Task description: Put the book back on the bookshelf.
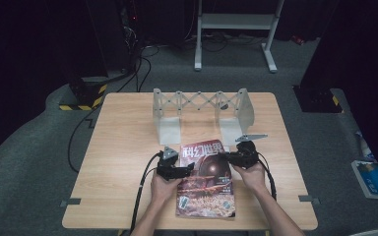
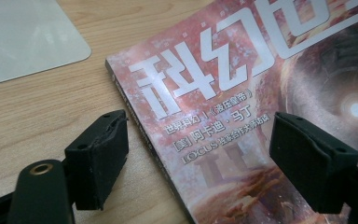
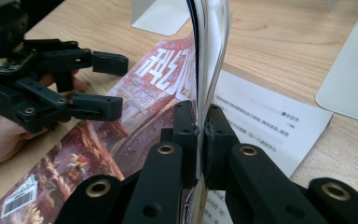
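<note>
A magazine (image 1: 206,184) with a reddish cover and large white characters lies flat on the wooden table, near its front edge. My right gripper (image 3: 201,123) is shut on the lifted right edge of the cover and a few pages (image 3: 209,51), which curve upward. Beneath them a white printed page (image 3: 270,126) lies exposed. In the high view the right gripper (image 1: 229,157) sits at the magazine's upper right. My left gripper (image 2: 198,140) is open, one jaw over the table and one over the cover (image 2: 242,93), straddling the spine edge without touching it. The high view shows the left gripper (image 1: 189,169) at the magazine's left side.
A white expandable bookend rack (image 1: 202,105) stands behind the magazine, its base plates (image 2: 23,32) flat on the table. A white metal stand (image 1: 236,22) and cables are on the floor behind the table. Books (image 1: 374,179) lie on the floor at right.
</note>
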`<state>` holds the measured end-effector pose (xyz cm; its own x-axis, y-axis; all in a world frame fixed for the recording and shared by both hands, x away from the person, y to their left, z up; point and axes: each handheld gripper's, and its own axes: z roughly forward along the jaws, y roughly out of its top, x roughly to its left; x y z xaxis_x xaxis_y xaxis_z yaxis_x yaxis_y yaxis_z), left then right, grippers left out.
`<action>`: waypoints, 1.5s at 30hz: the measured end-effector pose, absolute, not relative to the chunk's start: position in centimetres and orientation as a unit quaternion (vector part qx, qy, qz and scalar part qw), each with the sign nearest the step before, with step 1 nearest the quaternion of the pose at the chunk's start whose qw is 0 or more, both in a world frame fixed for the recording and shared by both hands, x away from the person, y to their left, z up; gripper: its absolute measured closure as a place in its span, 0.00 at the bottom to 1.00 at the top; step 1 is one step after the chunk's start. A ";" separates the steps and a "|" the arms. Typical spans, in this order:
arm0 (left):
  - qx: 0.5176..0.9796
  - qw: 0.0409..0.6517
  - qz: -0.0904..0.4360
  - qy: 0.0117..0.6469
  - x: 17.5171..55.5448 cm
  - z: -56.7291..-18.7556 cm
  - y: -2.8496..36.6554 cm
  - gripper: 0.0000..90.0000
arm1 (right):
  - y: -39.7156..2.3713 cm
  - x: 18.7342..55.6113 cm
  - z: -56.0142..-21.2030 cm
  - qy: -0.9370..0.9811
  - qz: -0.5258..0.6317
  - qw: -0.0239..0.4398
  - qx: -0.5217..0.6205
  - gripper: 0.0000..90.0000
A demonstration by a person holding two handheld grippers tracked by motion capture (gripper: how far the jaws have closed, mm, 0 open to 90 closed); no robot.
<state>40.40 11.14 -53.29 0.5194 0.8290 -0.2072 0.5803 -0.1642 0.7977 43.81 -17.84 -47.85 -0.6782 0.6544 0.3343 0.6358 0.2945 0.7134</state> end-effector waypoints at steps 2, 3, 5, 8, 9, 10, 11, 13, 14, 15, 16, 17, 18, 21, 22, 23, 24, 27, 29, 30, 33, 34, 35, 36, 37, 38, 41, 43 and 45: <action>0.747 0.448 0.137 0.471 40.4 -53.3 11.1 0.21 | -18.0 43.6 -47.6 0.804 0.445 0.010 0.394 0.95; 0.747 0.448 0.137 0.471 40.4 -53.3 11.1 0.20 | -18.0 43.6 -47.6 0.804 0.445 0.010 0.394 0.95; 0.747 0.451 0.133 0.470 40.4 -53.3 11.2 0.19 | -18.2 43.5 -47.1 0.802 0.456 0.005 0.385 0.95; 0.747 0.457 0.120 0.468 40.5 -53.3 11.2 0.17 | -18.4 43.3 -46.7 0.803 0.466 0.006 0.371 0.95; 0.747 0.458 0.117 0.468 40.5 -53.3 11.3 0.17 | -18.4 43.3 -46.7 0.803 0.466 0.006 0.371 0.95; 0.746 0.461 0.113 0.467 40.6 -53.3 11.3 0.16 | -18.4 43.3 -46.6 0.803 0.469 0.009 0.367 0.95; 0.745 0.463 0.110 0.467 40.6 -53.3 11.4 0.16 | -18.4 43.1 -46.5 0.803 0.472 0.009 0.363 0.95; 0.744 0.465 0.105 0.467 40.6 -53.3 11.4 0.15 | -18.4 43.0 -46.4 0.803 0.480 0.011 0.353 0.96; 0.744 0.466 0.103 0.467 40.6 -53.3 11.4 0.15 | -18.5 43.0 -46.4 0.803 0.482 0.011 0.351 0.96; 0.745 0.468 0.100 0.465 40.6 -53.4 11.4 0.15 | -18.5 42.9 -46.4 0.802 0.484 0.010 0.349 0.96; 0.746 0.470 0.095 0.462 40.6 -53.4 11.4 0.15 | -18.5 42.9 -46.4 0.802 0.484 0.010 0.349 0.96; 0.747 0.471 0.092 0.459 40.6 -53.4 11.4 0.15 | -18.5 42.9 -46.4 0.802 0.486 0.009 0.347 0.96; 0.747 0.473 0.089 0.458 40.6 -53.4 11.4 0.14 | -18.5 42.9 -46.4 0.803 0.490 0.009 0.341 0.96; 0.747 0.477 0.080 0.456 40.7 -53.4 11.4 0.13 | -18.4 42.8 -46.3 0.803 0.494 0.009 0.334 0.96; 0.747 0.477 0.079 0.455 40.7 -53.4 11.4 0.12 | -18.3 42.7 -46.2 0.803 0.496 0.009 0.330 0.96; 0.748 0.478 0.077 0.454 40.7 -53.4 11.4 0.12 | -18.3 42.7 -46.2 0.803 0.497 0.011 0.328 0.96; 0.748 0.479 0.074 0.454 40.7 -53.4 11.4 0.11 | -18.3 42.7 -46.2 0.804 0.498 0.011 0.325 0.96; 0.751 0.480 0.071 0.448 40.7 -53.4 11.4 0.11 | -18.1 42.6 -46.1 0.803 0.501 0.007 0.323 0.96; 0.753 0.480 0.067 0.445 40.7 -53.4 11.3 0.10 | -17.8 42.6 -46.0 0.805 0.503 0.006 0.313 0.96; 0.753 0.480 0.067 0.445 40.7 -53.4 11.3 0.09 | -17.8 42.6 -46.0 0.805 0.503 0.006 0.313 0.96; 0.752 0.482 0.065 0.446 40.7 -53.4 11.4 0.08 | -17.5 42.6 -45.9 0.806 0.507 0.004 0.305 0.96; 0.751 0.482 0.063 0.446 40.7 -53.4 11.4 0.08 | -17.5 42.6 -45.9 0.807 0.507 0.004 0.302 0.96; 0.751 0.482 0.062 0.447 40.7 -53.4 11.5 0.08 | -17.4 42.6 -45.9 0.808 0.507 0.004 0.300 0.96; 0.750 0.483 0.057 0.448 40.7 -53.3 11.6 0.10 | -17.4 42.7 -45.9 0.808 0.507 0.004 0.300 0.96; 0.750 0.482 0.056 0.449 40.6 -53.3 11.7 0.11 | -17.5 42.7 -46.0 0.808 0.506 0.002 0.302 0.96; 0.748 0.484 0.054 0.451 40.6 -53.3 11.7 0.12 | -17.5 42.8 -46.0 0.808 0.506 0.001 0.303 0.96; 0.745 0.483 0.054 0.457 40.5 -53.3 11.9 0.16 | -17.5 42.9 -46.2 0.809 0.502 0.003 0.305 0.96; 0.747 0.480 0.058 0.456 40.5 -53.2 11.9 0.19 | -17.4 42.9 -46.3 0.812 0.497 0.006 0.306 0.96; 0.748 0.476 0.069 0.459 40.4 -53.2 11.9 0.25 | -17.3 43.1 -46.5 0.818 0.486 0.010 0.309 0.95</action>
